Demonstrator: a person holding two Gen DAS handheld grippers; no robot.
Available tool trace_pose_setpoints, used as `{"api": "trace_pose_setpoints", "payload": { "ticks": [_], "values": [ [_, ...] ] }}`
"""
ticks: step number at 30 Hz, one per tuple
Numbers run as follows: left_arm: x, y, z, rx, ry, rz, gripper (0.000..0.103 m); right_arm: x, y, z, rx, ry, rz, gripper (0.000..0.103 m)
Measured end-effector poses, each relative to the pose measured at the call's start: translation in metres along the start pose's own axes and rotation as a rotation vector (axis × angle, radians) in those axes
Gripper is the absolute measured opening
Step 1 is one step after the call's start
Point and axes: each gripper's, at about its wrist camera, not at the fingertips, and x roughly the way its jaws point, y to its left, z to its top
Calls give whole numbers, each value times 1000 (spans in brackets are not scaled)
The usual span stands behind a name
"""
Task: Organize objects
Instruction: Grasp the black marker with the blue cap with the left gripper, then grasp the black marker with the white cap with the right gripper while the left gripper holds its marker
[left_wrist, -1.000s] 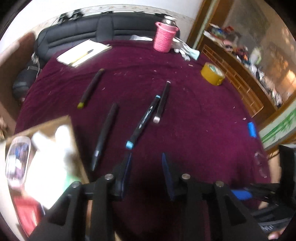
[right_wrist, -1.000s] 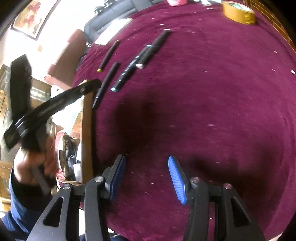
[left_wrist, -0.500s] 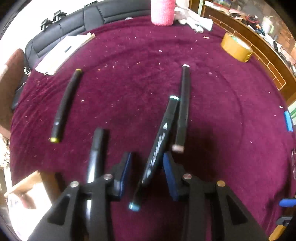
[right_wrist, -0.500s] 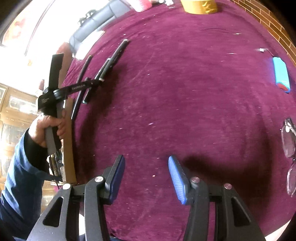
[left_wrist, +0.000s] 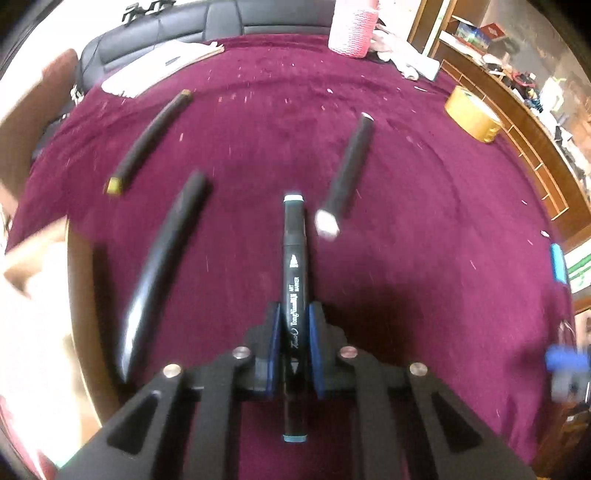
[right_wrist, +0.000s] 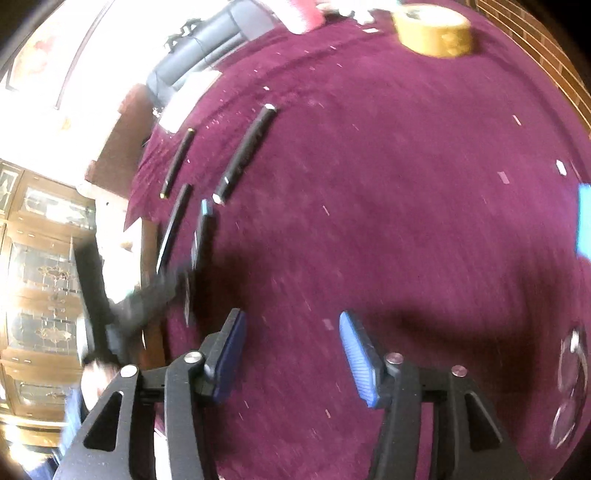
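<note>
My left gripper (left_wrist: 294, 317) is shut on a black marker with teal caps (left_wrist: 294, 266), which runs straight out between the blue pads over the maroon tablecloth (left_wrist: 406, 258). Three more black markers lie ahead: a white-tipped one (left_wrist: 349, 173), a yellow-tipped one (left_wrist: 147, 144) and a plain one (left_wrist: 162, 266). In the right wrist view these lie at the left: the white-tipped marker (right_wrist: 245, 155), the yellow-tipped marker (right_wrist: 179, 162) and the plain marker (right_wrist: 171, 229). My right gripper (right_wrist: 291, 354) hovers over bare cloth, its jaws opening with nothing between them.
A pink cup (left_wrist: 352, 29) and a notebook (left_wrist: 159, 70) sit at the far edge. A tape roll (left_wrist: 472, 114) lies far right, a blue object (left_wrist: 557, 264) nearer right. A cardboard box (left_wrist: 79, 295) stands at the left edge. Glasses (right_wrist: 569, 384) lie at the right.
My left gripper came down over the teal-capped marker and closed on it. The right gripper slid across the cloth and its jaws widened a little.
</note>
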Motion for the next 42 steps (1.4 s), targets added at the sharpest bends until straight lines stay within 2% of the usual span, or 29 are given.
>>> {"api": "trace_pose_setpoints", "payload": {
  "ticks": [4, 7, 10, 14, 19, 20, 22, 23, 24, 29, 31, 36, 42],
  "values": [
    [-21, -4, -48, -41, -8, -9, 14, 18, 25, 42, -12, 6, -8, 61],
    [-29, -7, -66, -51, -15, -11, 14, 42, 43, 74, 1, 14, -2, 61],
    [-33, -6, -75, -52, -18, -7, 14, 73, 61, 106, 7, 25, -32, 61],
    [-36, -3, -82, -60, -28, -15, 14, 104, 75, 130, 9, 48, -85, 61],
    [-36, -3, -82, -69, -38, -19, 14, 132, 83, 145, -10, 49, -176, 61],
    [-36, -4, -83, -66, -41, -18, 14, 138, 85, 148, -24, 50, -194, 59],
    [-37, -4, -85, -62, -45, -17, 14, 143, 91, 150, -82, 39, -257, 47],
    [-36, -5, -84, -60, -45, -17, 14, 145, 94, 149, -118, 40, -285, 34],
    [-36, -5, -84, -62, -45, -19, 14, 145, 94, 149, -138, 35, -297, 28],
    [-35, -6, -80, -62, -46, -19, 14, 137, 78, 137, -180, 60, -270, 18],
    [-34, -8, -77, -54, -47, -13, 14, 127, 72, 121, -218, 73, -267, 17],
    [-31, -10, -72, -40, -61, -9, 14, 103, 50, 62, -224, 119, -195, 17],
    [-31, -7, -71, -36, -74, -12, 14, 68, 30, -2, -188, 109, -96, 17]
  ]
}}
